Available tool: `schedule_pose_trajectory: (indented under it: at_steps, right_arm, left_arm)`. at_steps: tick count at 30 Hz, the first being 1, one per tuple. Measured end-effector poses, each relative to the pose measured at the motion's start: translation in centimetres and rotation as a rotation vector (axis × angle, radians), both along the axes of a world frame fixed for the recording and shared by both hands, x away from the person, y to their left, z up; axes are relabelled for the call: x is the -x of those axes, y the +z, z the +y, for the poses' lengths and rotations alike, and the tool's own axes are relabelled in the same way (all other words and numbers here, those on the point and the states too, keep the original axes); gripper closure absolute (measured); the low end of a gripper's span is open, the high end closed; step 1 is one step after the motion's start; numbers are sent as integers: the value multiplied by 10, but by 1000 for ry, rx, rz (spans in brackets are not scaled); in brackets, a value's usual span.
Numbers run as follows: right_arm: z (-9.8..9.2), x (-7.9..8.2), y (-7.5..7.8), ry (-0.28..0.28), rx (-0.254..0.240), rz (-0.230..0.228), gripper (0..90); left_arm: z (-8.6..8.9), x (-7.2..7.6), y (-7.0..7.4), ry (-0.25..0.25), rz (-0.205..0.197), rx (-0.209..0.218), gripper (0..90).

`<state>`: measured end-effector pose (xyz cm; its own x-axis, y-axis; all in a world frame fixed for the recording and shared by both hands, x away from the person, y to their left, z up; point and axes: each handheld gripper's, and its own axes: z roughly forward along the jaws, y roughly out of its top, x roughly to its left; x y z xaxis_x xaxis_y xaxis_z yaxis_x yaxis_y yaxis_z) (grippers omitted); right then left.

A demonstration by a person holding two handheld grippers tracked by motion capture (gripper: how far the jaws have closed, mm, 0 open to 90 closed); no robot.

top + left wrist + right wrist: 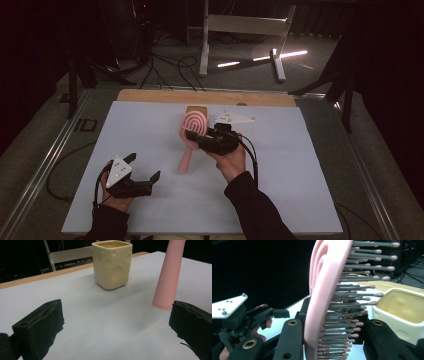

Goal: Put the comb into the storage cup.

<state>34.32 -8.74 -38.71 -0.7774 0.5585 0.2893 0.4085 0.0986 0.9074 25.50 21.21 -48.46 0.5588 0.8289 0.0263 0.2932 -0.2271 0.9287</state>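
Desk (pixel 150 210): covered by a pale sheet, bare wood strip along the far edge.
Cup (pixel 112 263): cream, squarish, upright near the far edge, just beyond the brush head.
Hairbrush (pixel 192 135): pink, clamped at the head, handle slanting down toward the desk.
Right tool (pixel 200 140): jaws clamped on the hairbrush head, bristles against one jaw.
Left tool (pixel 145 172): jaws apart, holding nothing, low near the desk's near-left area.

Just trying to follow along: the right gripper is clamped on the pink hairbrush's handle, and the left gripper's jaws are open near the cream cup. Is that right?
Not quite. The right gripper is clamped on the pink hairbrush at its bristled head, not its handle; the right gripper view shows the jaws on either side of the bristles. The left gripper does have open jaws, with the cream cup ahead of it.
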Motion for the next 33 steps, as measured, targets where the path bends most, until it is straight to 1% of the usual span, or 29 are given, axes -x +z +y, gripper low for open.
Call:
schedule_pose_trajectory:
  at_steps: [1, 4, 6, 11, 13, 16, 19, 21, 25, 28, 33]
  right_arm:
    - [-1, -2, 0, -3, -11, 8, 639]
    - [-3, -5, 1, -7, -21, 15, 640]
    - [-4, -6, 1, -11, -24, 17, 640]
    - [-6, -14, 4, -21, -50, 31, 639]
    - [-6, -16, 4, -22, -48, 39, 640]
    - [-5, -18, 5, -24, -39, 39, 640]
    - [-4, -20, 8, -22, -30, 34, 640]
    - [-3, -22, 10, -24, -24, 27, 640]
    - [-1, -25, 13, -28, -22, 31, 640]
    - [0, -28, 16, -30, -13, 21, 640]
    - [2, -32, 18, -34, -9, 22, 640]
  left_arm:
    - [0, 0, -1, -1, -2, -7, 2]
    - [0, 0, -2, -2, 3, -10, 2]
    - [0, 0, -4, 1, 1, -5, 2]
    - [1, -1, -6, 5, 7, 0, 2]
    - [1, 0, -6, 6, 6, 0, 2]
    - [1, 0, -6, 5, 0, 4, 2]
    - [1, 0, -6, 9, -1, 10, 2]
    - [2, 0, -7, 9, 1, 6, 2]
    - [2, 0, -7, 12, 0, 6, 2]
    - [3, 0, -6, 13, 0, 7, 2]
    - [4, 0, -6, 16, -1, 9, 2]
